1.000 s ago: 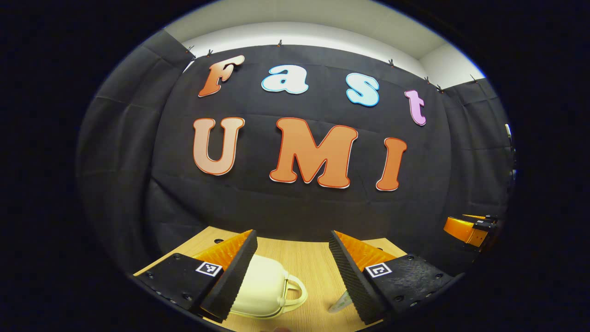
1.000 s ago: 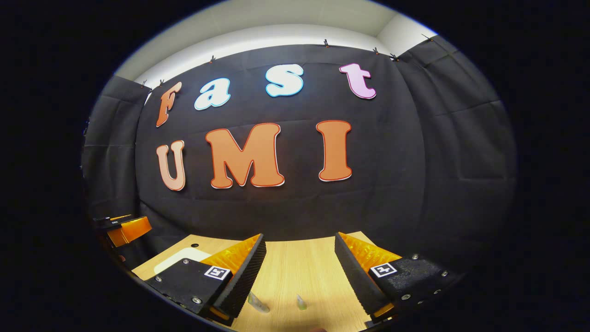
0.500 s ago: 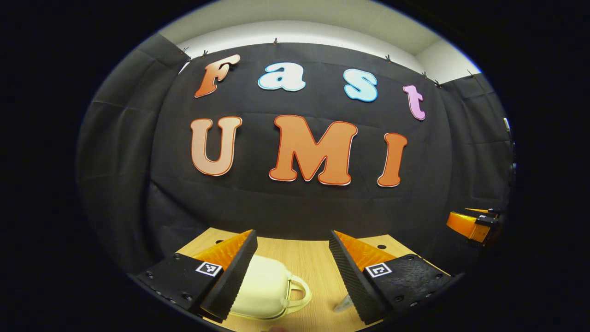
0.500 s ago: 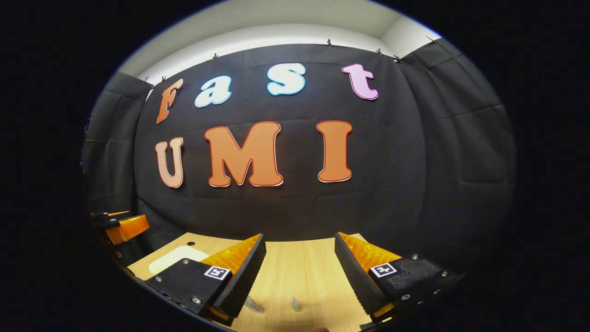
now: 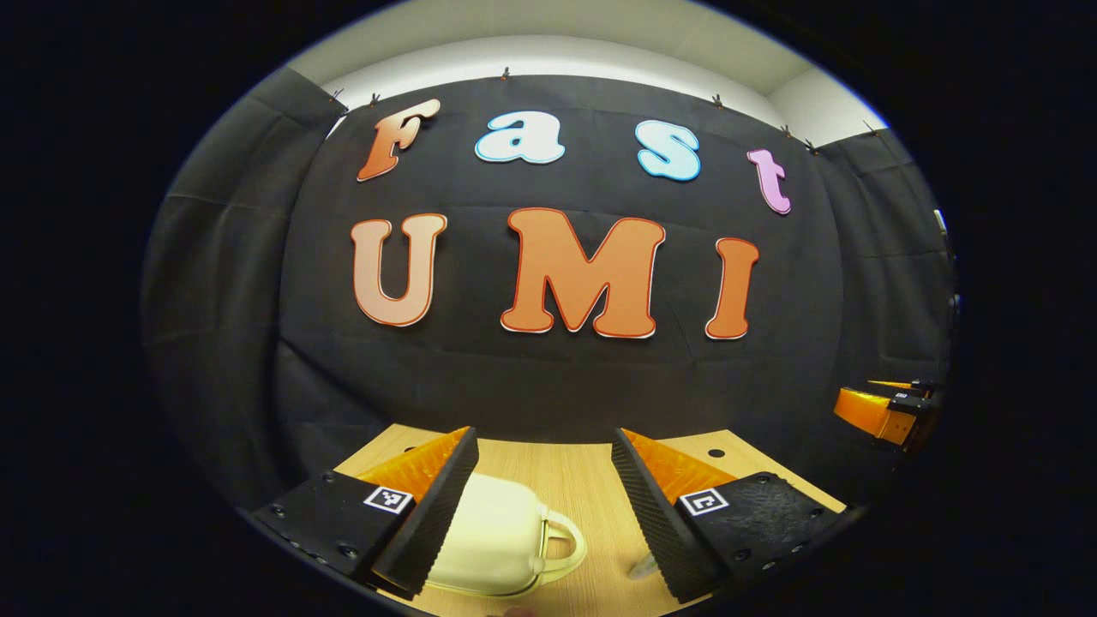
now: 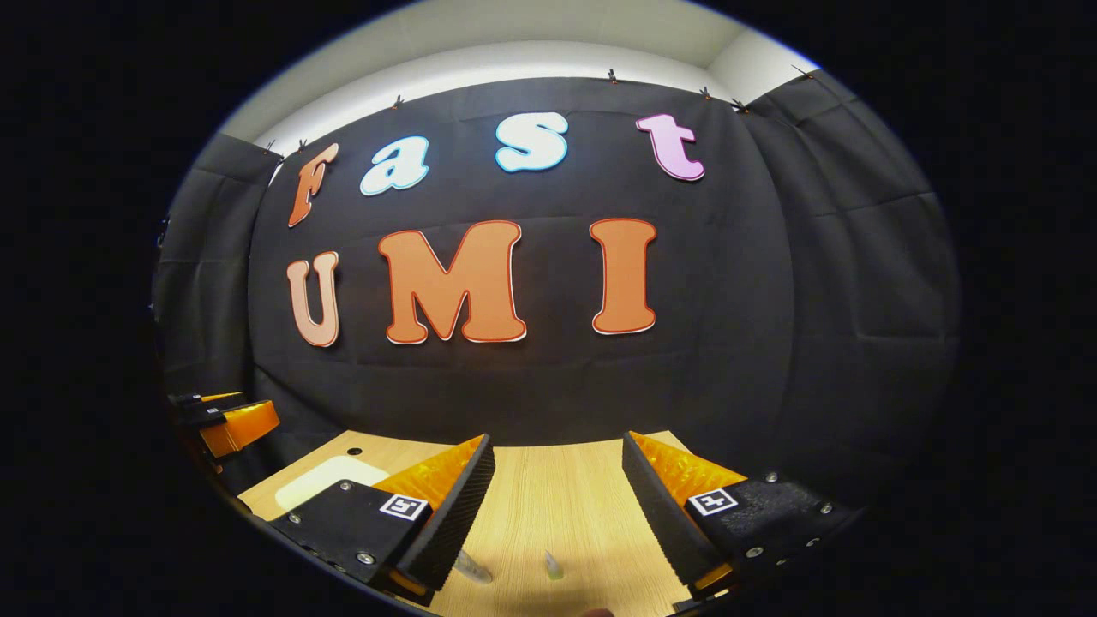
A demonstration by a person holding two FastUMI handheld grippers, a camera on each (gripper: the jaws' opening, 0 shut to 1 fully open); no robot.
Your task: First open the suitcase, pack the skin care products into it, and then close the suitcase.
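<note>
A small cream suitcase [image 5: 497, 540] with a handle lies shut on the wooden table [image 5: 583, 488], partly behind my left finger in the left gripper view. My left gripper [image 5: 548, 493] hangs open above it with nothing between its fingers. The tip of a clear tube [image 5: 641, 566] shows beside the right finger. In the right gripper view my right gripper [image 6: 557, 497] is open over the table, with two small clear tubes [image 6: 473, 567] [image 6: 554, 566] below it. The suitcase [image 6: 330, 482] shows at the left there.
The black cloth wall stands close behind the table's far edge. The right gripper [image 5: 883, 411] shows at the far right of the left gripper view, and the left gripper [image 6: 227, 422] at the far left of the right gripper view. Small holes [image 5: 716, 452] dot the tabletop.
Both views have tilted down a little, so more of the table and the suitcase shows. Both grippers stay open.
</note>
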